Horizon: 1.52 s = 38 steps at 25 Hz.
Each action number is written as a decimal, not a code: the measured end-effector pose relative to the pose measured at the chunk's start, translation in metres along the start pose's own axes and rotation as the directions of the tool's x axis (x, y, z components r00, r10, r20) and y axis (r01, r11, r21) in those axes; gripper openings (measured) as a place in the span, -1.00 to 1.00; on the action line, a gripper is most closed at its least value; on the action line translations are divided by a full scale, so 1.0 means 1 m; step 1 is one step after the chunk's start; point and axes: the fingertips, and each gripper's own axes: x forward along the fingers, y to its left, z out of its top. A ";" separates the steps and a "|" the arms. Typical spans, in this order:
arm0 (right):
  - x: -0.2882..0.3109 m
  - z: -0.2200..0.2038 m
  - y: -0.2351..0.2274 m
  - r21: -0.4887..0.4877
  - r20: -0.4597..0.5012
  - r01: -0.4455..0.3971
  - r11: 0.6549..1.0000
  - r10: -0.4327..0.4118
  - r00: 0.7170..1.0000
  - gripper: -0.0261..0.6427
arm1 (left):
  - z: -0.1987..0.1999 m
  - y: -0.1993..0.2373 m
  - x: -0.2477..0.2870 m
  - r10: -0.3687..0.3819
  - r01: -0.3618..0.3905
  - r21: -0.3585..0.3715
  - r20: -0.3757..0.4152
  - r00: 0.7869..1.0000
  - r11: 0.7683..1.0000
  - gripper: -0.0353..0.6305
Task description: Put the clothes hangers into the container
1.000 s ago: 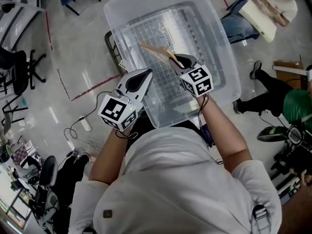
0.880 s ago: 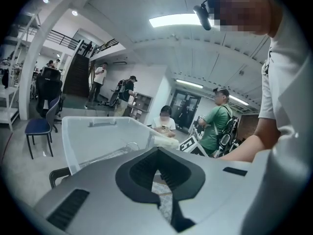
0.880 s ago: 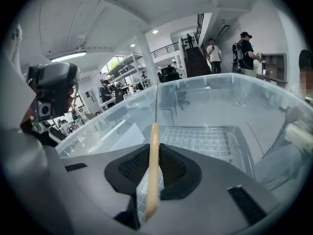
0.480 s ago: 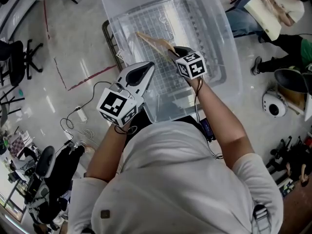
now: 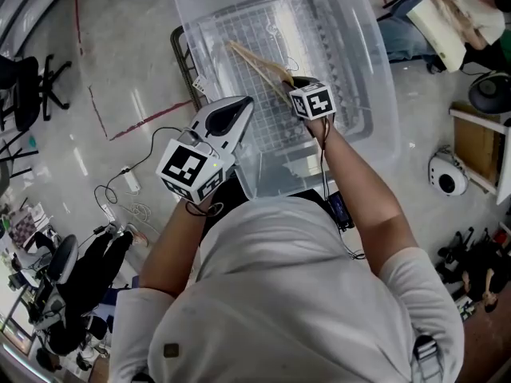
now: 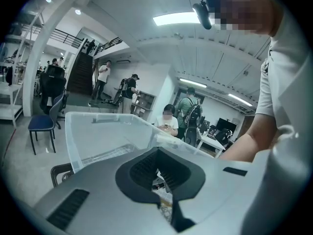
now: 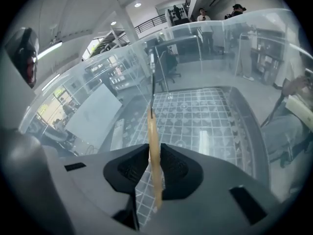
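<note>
A clear plastic container (image 5: 375, 94) stands in front of me, with a grid showing through its bottom. My right gripper (image 5: 289, 83) reaches down inside it, with a wooden clothes hanger (image 5: 259, 64) between its jaws. In the right gripper view the hanger (image 7: 152, 146) stands edge-on between the pads of the gripper (image 7: 151, 173), its metal hook pointing at the container wall (image 7: 98, 92). The jaws are opening, though the pads still touch the wood. My left gripper (image 5: 239, 104) hovers outside the near left rim, shut and empty. From the left gripper (image 6: 160, 177) I see the container's corner (image 6: 98, 131).
A black frame (image 5: 177, 62) sticks out under the container's left side. Cables and a power strip (image 5: 132, 186) lie on the floor at left, next to a red tape line (image 5: 136, 122). People sit at the upper right (image 5: 447, 14). A white device (image 5: 447, 174) lies on the floor at right.
My right gripper has carried the hanger farther forward and deeper into the container. The left gripper has stayed at the near left rim.
</note>
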 end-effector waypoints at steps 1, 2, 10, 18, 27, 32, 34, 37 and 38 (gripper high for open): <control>0.002 0.000 -0.003 0.006 -0.008 0.004 1.000 -0.004 1.000 -0.67 | 0.000 0.001 -0.001 0.002 -0.002 -0.001 0.001 1.000 1.000 -0.85; 0.004 -0.001 -0.006 0.011 -0.019 0.009 1.000 -0.009 1.000 -0.67 | 0.000 0.001 -0.001 0.004 -0.004 -0.001 0.000 1.000 1.000 -0.85; 0.017 -0.010 -0.030 0.035 -0.124 0.087 0.996 -0.083 0.989 -0.41 | 0.005 0.006 0.000 0.004 -0.004 -0.005 -0.003 1.000 1.000 -0.85; 0.015 -0.021 -0.045 0.069 -0.163 0.145 0.987 -0.132 0.978 -0.17 | 0.005 0.007 -0.002 -0.003 0.003 -0.004 -0.008 1.000 1.000 -0.85; -0.009 0.004 -0.034 0.064 -0.091 0.150 0.987 -0.144 0.985 -0.17 | 0.009 0.000 -0.007 -0.037 0.037 0.021 0.003 0.999 0.999 -0.85; -0.042 0.026 -0.012 0.065 -0.016 0.163 0.984 -0.162 0.987 -0.17 | 0.016 -0.003 -0.018 -0.065 0.065 0.031 0.001 0.998 0.997 -0.85; -0.058 0.043 -0.002 0.054 0.036 0.168 0.984 -0.170 0.985 -0.20 | 0.023 -0.003 -0.023 -0.075 0.074 0.043 0.008 0.997 0.996 -0.85; -0.079 0.061 0.017 0.043 0.131 0.177 0.983 -0.182 0.975 -0.34 | 0.025 -0.002 -0.030 -0.087 0.087 0.056 0.009 0.996 0.995 -0.85; -0.088 0.067 0.021 0.042 0.164 0.187 0.981 -0.192 0.968 -0.39 | 0.027 -0.002 -0.033 -0.094 0.093 0.062 0.012 0.996 0.994 -0.85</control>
